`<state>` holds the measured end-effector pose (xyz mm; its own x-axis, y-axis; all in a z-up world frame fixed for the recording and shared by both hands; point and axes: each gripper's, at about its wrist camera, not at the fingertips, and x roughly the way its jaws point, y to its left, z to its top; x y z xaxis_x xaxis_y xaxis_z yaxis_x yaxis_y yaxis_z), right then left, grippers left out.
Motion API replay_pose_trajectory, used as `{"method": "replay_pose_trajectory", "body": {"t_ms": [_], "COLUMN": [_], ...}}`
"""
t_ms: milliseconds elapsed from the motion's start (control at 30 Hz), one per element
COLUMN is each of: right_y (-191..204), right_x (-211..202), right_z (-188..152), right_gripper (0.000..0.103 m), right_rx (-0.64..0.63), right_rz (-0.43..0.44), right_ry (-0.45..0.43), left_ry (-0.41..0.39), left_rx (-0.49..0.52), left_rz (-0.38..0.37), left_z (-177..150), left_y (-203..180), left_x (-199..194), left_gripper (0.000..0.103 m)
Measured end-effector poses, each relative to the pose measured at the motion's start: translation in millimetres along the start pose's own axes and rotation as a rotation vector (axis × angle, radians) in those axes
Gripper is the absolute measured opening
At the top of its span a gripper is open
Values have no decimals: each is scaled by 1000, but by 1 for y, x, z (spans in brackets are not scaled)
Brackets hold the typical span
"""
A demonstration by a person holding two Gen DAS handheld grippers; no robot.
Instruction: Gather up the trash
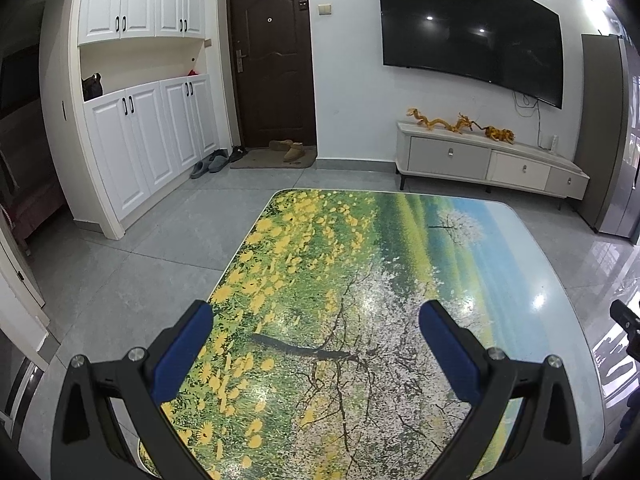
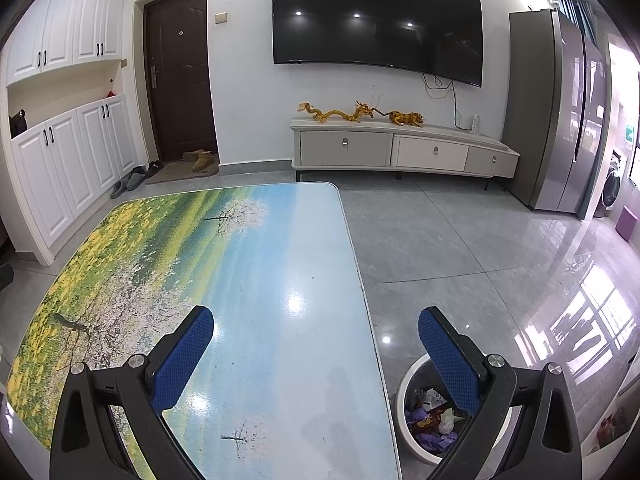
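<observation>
Over the near end of the worktop (image 1: 360, 280), with its printed scene of yellow flowers and blossom trees, the left claw (image 1: 316, 354) hangs with its blue pads spread wide and nothing between them. Its surface shows bare in both views. At the worktop's right edge the right claw (image 2: 316, 354) is likewise spread and grips nothing; one finger lies over the worktop, the other over the floor. Beneath that right finger, on the grey tiled floor (image 2: 460, 248) just beside the worktop's near right corner, stands a round white bin (image 2: 404, 392). Trash (image 2: 430, 420) lies inside it: crumpled wrappers in purple, white and brown. Far across the room a dark television (image 2: 376, 20) hangs above a low cabinet (image 2: 400, 148).
</observation>
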<state>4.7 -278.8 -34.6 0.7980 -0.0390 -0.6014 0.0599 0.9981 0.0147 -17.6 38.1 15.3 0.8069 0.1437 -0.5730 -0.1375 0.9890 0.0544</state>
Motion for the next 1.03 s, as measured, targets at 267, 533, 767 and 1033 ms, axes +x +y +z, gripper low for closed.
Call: {"method": "replay_pose_trajectory", "body": {"t_ms": [267, 533, 767, 1033], "right_y": [-4, -10, -15, -19], "right_x": [1, 0, -1, -11], "right_z": [-2, -4, -5, -3], "right_gripper": [103, 103, 103, 103], "right_rx": [12, 25, 35, 28], "right_rz": [-6, -12, -22, -47], "right_ry": [4, 5, 0, -30], "left_ry": [-19, -26, -27, -29], "left_rx": [10, 22, 30, 34], "left_rz": [-19, -23, -27, -51], "left_z": [1, 2, 1, -1], "left_y": [-6, -11, -14, -21], "left_x": [-7, -10, -12, -12], "left_gripper": [103, 103, 103, 103]}}
